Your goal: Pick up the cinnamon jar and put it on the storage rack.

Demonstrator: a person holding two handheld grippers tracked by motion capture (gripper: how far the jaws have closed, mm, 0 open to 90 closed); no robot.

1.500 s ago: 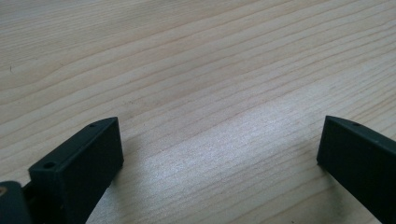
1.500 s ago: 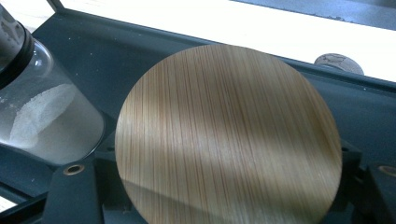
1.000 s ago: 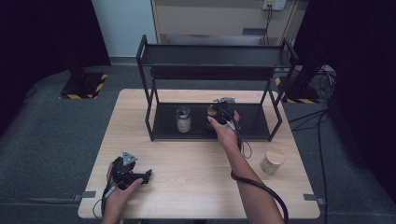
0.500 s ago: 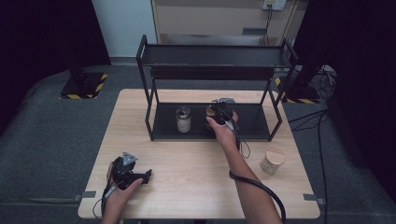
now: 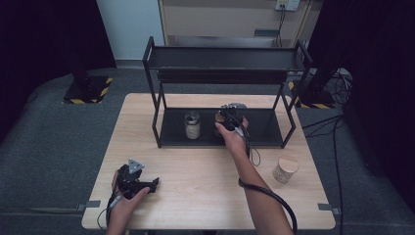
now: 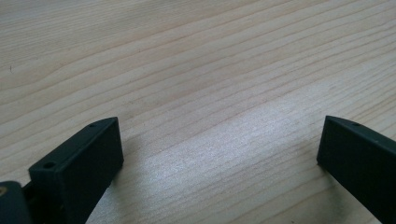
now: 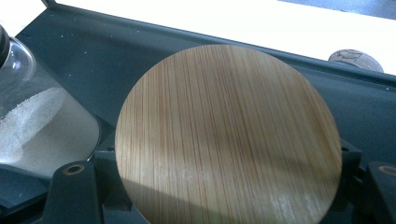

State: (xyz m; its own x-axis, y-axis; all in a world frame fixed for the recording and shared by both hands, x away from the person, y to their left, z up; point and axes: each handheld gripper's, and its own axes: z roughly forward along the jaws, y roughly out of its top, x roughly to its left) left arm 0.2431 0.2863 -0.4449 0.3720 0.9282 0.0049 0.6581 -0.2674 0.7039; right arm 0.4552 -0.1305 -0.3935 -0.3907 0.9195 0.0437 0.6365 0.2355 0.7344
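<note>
On the rack's (image 5: pixel 161 125) lower shelf, right gripper (image 5: pixel 230 117) fingers clamp a wooden-lidded jar (image 7: pixel 229 135); left gripper (image 5: pixel 134 178) fingers gape empty.

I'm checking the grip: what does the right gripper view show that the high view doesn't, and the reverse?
Right gripper view: the wooden lid seen flat on, jaws at both its sides, and white powder inside the glass jar. High view: the whole rack, the left gripper resting open on the table, a third jar. Both: the rack's lower shelf, the neighbouring jar.
</note>
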